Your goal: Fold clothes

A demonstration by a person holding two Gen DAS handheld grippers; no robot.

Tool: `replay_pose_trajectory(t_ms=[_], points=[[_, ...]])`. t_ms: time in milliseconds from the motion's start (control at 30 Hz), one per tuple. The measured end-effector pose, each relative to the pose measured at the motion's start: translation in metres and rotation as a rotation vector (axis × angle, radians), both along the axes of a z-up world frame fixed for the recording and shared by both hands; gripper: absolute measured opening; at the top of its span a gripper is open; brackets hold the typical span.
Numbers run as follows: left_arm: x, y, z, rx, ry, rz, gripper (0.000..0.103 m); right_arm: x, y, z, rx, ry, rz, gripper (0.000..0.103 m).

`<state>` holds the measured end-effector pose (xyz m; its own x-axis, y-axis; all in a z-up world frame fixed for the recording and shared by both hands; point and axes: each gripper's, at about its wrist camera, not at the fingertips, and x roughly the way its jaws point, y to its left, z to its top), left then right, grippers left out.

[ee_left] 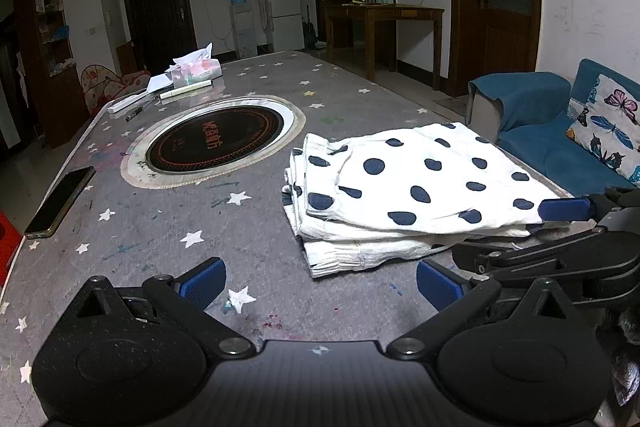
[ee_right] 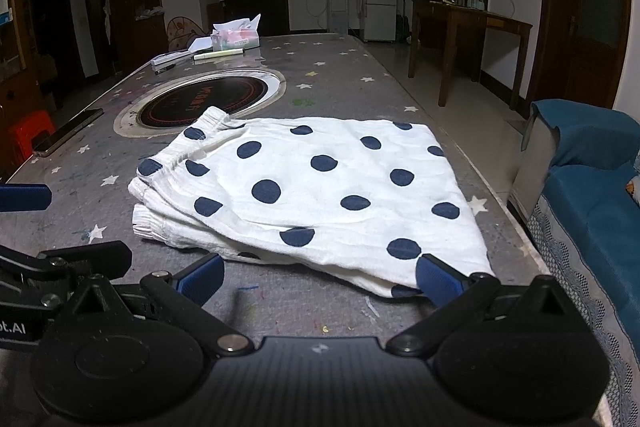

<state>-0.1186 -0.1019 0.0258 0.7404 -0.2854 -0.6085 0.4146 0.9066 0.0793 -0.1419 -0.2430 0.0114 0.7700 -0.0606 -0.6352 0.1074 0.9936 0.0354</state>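
A white garment with dark blue dots [ee_left: 408, 191] lies folded in a flat stack on the grey star-print table [ee_left: 168, 251]. In the right wrist view the same garment [ee_right: 316, 187] spreads just ahead of me. My left gripper [ee_left: 320, 283] is open above bare table, left of and a little short of the stack. My right gripper [ee_right: 320, 281] is open too, with its right fingertip [ee_right: 436, 281] at the garment's near corner, over its edge. Nothing is held between either pair of fingers. The right gripper's blue pad [ee_left: 564, 209] shows beside the cloth in the left wrist view.
A round black induction plate [ee_left: 214, 143] is set into the table beyond the garment. A phone [ee_left: 60, 201] lies at the left edge. A tissue pack and pens [ee_left: 188, 75] sit at the far end. A blue sofa [ee_right: 592, 187] stands to the right of the table.
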Motion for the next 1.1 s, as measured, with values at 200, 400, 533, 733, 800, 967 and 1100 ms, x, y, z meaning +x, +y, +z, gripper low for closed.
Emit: replay_pose_trajectory(t_ms=[200,400,533,733,800,967,1100], points=[[0.0006,-0.0007,-0.0015,0.001,0.004,-0.002,0.103,0.0007,-0.0008,-0.0007,0.001,0.002,-0.001,0.103],[0.0007,-0.0026,-0.0021,0.002,0.006,-0.005,0.103,0.0017,-0.0007,-0.0016,0.001,0.001,-0.004,0.103],[0.0001,-0.0034,-0.0025,0.001,0.007,-0.005,0.103,0.0018,-0.0010,-0.0023,0.005,0.001,-0.007,0.103],[-0.0007,-0.0035,-0.0024,0.001,0.007,-0.004,0.103,0.0017,-0.0015,-0.0031,0.007,0.000,-0.009,0.103],[-0.0011,-0.0036,-0.0022,0.001,0.006,-0.004,0.103,0.0012,-0.0015,-0.0030,0.008,-0.001,-0.009,0.103],[-0.0027,-0.0037,-0.0013,0.002,0.002,-0.006,0.103,-0.0001,-0.0022,-0.0024,0.008,-0.005,-0.010,0.103],[-0.0036,-0.0037,-0.0009,0.002,0.001,-0.006,0.103,-0.0004,-0.0020,-0.0021,0.009,-0.006,-0.011,0.103]])
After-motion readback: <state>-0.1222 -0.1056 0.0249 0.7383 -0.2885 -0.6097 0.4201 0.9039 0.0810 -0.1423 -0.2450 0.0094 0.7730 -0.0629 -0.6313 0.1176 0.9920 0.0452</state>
